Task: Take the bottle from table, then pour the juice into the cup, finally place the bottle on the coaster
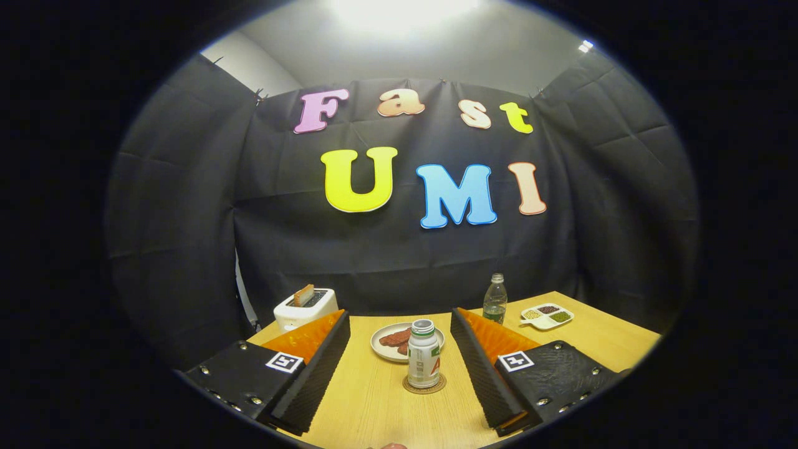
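Observation:
A small white bottle [424, 354] with a green and red label and no cap stands upright on a round cork coaster [424, 386], on the wooden table [374, 405]. It sits between my two fingers and a little beyond their tips, touching neither. My gripper [399, 324] is open wide, its black ribbed pads [318, 374] well apart from the bottle on both sides. At the near table edge a small pinkish rim [394, 446] shows; I cannot tell what it is.
A white plate [389, 343] with brown food lies just behind the bottle. A white toaster [305, 307] with a slice in it stands at the back left. A clear plastic bottle [495, 299] and a divided white dish [547, 315] stand at the back right.

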A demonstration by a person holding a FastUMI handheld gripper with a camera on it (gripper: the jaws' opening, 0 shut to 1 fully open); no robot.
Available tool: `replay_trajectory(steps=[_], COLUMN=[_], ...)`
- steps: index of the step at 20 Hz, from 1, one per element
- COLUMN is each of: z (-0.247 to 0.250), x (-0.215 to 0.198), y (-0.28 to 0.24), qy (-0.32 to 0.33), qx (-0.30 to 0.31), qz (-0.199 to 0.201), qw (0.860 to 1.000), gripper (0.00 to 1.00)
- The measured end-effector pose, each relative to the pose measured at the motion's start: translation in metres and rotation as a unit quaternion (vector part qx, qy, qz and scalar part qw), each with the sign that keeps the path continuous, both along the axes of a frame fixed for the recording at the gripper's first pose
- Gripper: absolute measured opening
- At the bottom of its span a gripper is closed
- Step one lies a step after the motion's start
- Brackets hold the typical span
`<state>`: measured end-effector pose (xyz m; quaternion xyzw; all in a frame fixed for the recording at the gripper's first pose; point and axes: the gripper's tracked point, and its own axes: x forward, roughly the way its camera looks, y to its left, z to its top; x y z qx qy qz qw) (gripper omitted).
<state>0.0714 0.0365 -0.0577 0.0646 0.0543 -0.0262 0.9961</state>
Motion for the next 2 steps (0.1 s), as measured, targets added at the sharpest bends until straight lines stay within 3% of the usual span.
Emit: replay_trajectory(steps=[2], z=[0.0125], x=[-0.0155], y=[-0.0004], qy=[-0.01], qx=[-0.007], qz=[0.007], qw=[1.0], gripper=[0.98])
